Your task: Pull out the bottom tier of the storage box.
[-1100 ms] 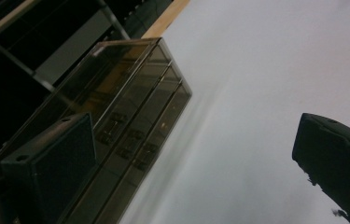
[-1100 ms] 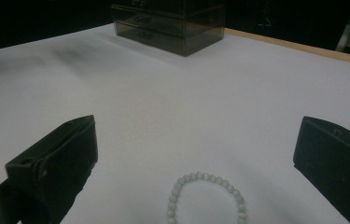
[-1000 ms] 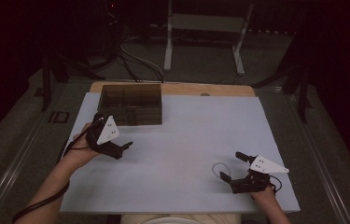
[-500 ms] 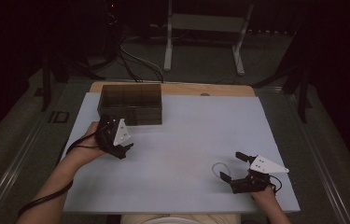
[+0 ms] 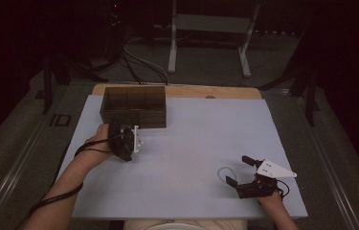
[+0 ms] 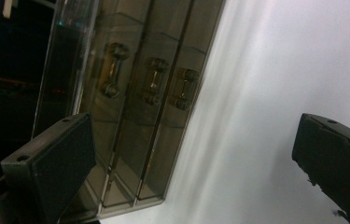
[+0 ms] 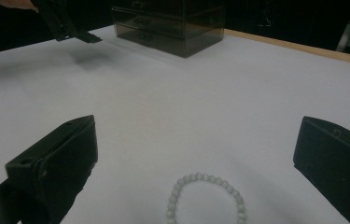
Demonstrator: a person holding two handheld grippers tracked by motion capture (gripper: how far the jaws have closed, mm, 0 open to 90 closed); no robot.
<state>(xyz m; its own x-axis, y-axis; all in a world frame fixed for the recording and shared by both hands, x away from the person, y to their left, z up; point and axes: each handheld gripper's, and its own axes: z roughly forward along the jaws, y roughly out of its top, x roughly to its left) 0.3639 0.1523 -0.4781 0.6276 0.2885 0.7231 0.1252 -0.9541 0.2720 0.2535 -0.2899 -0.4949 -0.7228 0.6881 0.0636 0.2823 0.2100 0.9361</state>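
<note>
The left gripper [image 5: 131, 139] hangs open just before the smoky drawer box [image 5: 134, 106] at the desk's [image 5: 201, 139] far left edge. The right gripper [image 5: 240, 171] — also open — sits near the right front corner, with the pale bead bracelet [image 7: 205, 198] lying between its jaws.

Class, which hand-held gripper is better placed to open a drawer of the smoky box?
Left: the left hand-held gripper faces the drawer box handles, jaws open; the right sits by the bead bracelet.
</note>
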